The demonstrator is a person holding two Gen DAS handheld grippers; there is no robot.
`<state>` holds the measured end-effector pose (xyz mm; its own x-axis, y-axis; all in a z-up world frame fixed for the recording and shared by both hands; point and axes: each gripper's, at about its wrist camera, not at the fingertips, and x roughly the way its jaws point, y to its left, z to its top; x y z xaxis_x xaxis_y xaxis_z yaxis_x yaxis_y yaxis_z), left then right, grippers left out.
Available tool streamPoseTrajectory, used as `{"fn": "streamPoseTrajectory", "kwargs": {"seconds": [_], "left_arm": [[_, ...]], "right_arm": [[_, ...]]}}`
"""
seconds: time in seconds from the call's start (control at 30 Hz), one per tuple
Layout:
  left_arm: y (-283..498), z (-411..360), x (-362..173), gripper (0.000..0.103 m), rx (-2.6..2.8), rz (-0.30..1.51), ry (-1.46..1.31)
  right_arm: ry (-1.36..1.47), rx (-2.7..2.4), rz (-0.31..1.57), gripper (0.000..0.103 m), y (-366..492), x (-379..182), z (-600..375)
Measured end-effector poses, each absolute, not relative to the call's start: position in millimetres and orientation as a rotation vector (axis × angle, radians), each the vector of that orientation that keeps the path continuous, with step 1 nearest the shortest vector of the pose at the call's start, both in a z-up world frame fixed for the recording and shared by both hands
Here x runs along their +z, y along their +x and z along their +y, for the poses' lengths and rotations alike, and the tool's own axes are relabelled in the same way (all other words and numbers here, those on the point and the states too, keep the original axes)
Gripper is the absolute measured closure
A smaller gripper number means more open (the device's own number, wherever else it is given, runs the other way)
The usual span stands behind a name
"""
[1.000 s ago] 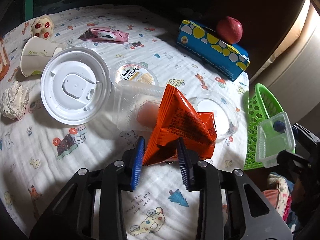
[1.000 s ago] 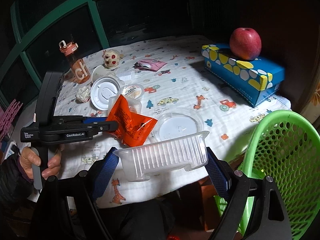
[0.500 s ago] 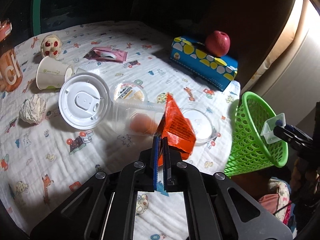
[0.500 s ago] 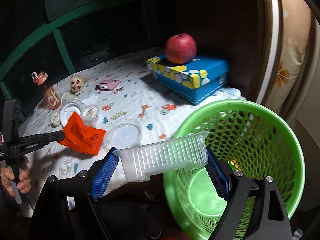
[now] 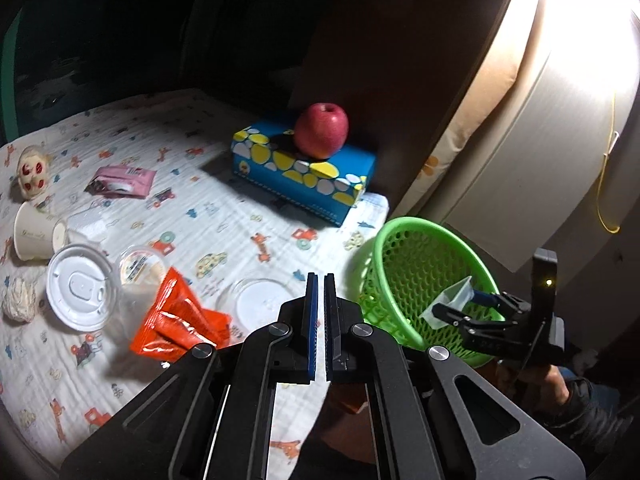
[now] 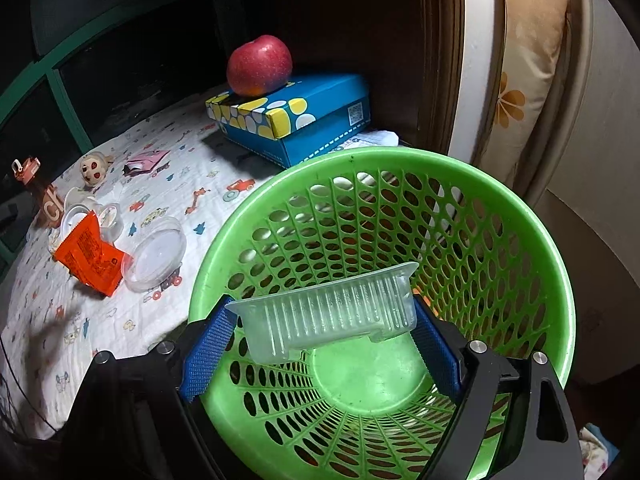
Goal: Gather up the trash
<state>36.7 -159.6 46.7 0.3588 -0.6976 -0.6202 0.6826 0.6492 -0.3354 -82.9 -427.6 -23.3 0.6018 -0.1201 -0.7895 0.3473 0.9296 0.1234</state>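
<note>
My right gripper (image 6: 320,314) is shut on a clear ribbed plastic tray (image 6: 332,316), gripped by its two ends and held over the mouth of the green mesh basket (image 6: 520,216). In the left wrist view that tray (image 5: 452,296) hangs inside the basket's rim (image 5: 420,222). My left gripper (image 5: 319,280) is shut above the table edge, its blue pads together with nothing between them. The orange snack wrapper (image 5: 180,320) lies on the printed cloth to its left, clear of the fingers, and also shows in the right wrist view (image 6: 90,254).
On the cloth lie a white cup lid (image 5: 80,286), a clear round lid (image 5: 260,304), a pudding cup (image 5: 140,268), a paper cup (image 5: 34,236), a crumpled tissue (image 5: 18,300) and a pink wrapper (image 5: 122,180). An apple (image 5: 322,130) sits on a blue box (image 5: 304,184).
My left gripper shut on the orange wrapper and rose; the wrapper is now out of it, on the cloth. My right gripper carried the tray from the table edge to over the basket.
</note>
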Motion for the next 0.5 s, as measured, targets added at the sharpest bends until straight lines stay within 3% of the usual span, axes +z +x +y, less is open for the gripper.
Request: {"fn": "streamPoseTrajectory", "kwargs": {"seconds": [0.3,0.43,0.5], "left_arm": [[38.6,-186.5,37.5,0.102,-0.894,0.852,0.068],[47.6,-177.2,17.5,0.097,-0.841,0.898,0.092],[50.9,-175.4,5.7,0.084,-0.825,0.93,0.102]], "right_arm": [[0.312,-0.269,0.863,0.016,-94.8,-21.8,-436.7],[0.314,-0.263,0.854,0.016,-96.3,-20.0,-435.5],[0.307,-0.261,0.851,0.016,-96.2,-18.6,-433.5]]}}
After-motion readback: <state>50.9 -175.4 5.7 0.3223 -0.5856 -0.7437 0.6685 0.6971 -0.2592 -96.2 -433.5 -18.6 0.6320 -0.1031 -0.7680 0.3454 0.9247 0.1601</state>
